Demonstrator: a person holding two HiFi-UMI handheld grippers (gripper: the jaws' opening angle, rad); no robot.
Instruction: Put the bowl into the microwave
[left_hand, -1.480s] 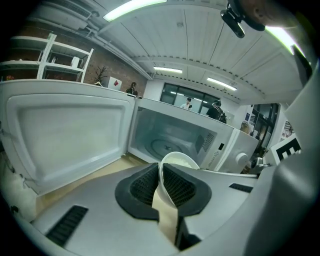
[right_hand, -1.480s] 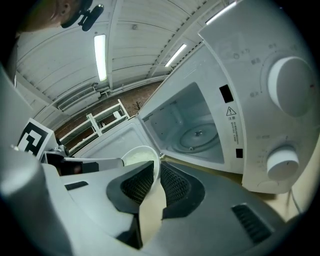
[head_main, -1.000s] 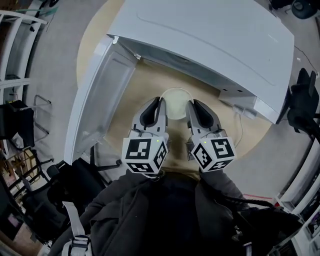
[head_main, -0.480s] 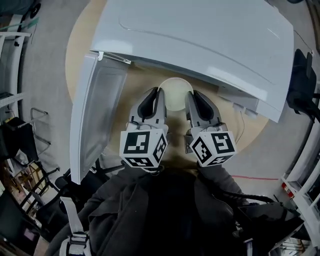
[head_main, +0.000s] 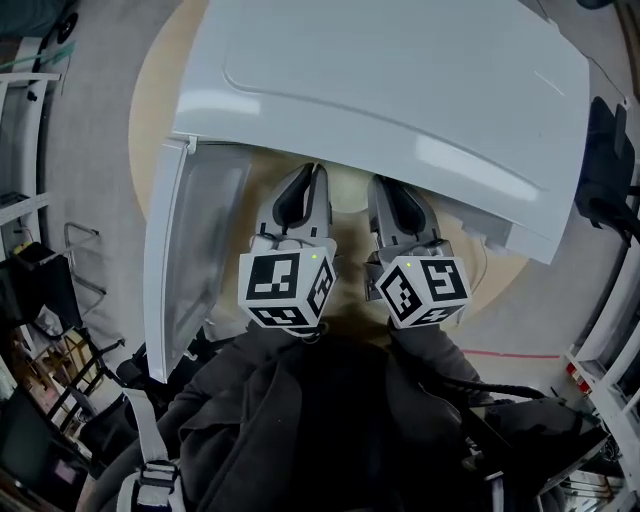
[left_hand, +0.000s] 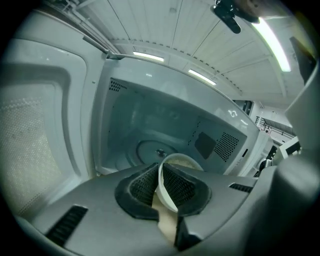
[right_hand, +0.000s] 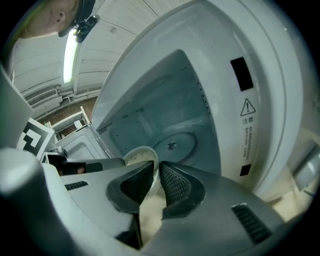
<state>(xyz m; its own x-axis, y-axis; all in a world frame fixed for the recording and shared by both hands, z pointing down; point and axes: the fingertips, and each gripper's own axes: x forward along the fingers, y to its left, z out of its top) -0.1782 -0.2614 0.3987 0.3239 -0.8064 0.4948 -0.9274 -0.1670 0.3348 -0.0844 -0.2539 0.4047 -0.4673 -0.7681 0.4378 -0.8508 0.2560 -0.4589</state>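
Here the bowl (left_hand: 184, 161) is pinched at 9 and 3 o'clock by the left gripper (left_hand: 161, 187) and right gripper (right_hand: 156, 185), to be held flat.

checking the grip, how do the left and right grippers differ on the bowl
The left gripper grips the bowl by its left rim, the right gripper by its right rim. The left gripper is nearer the open door, the right gripper nearer the labelled front panel. Both are shut on the rim, facing the microwave.
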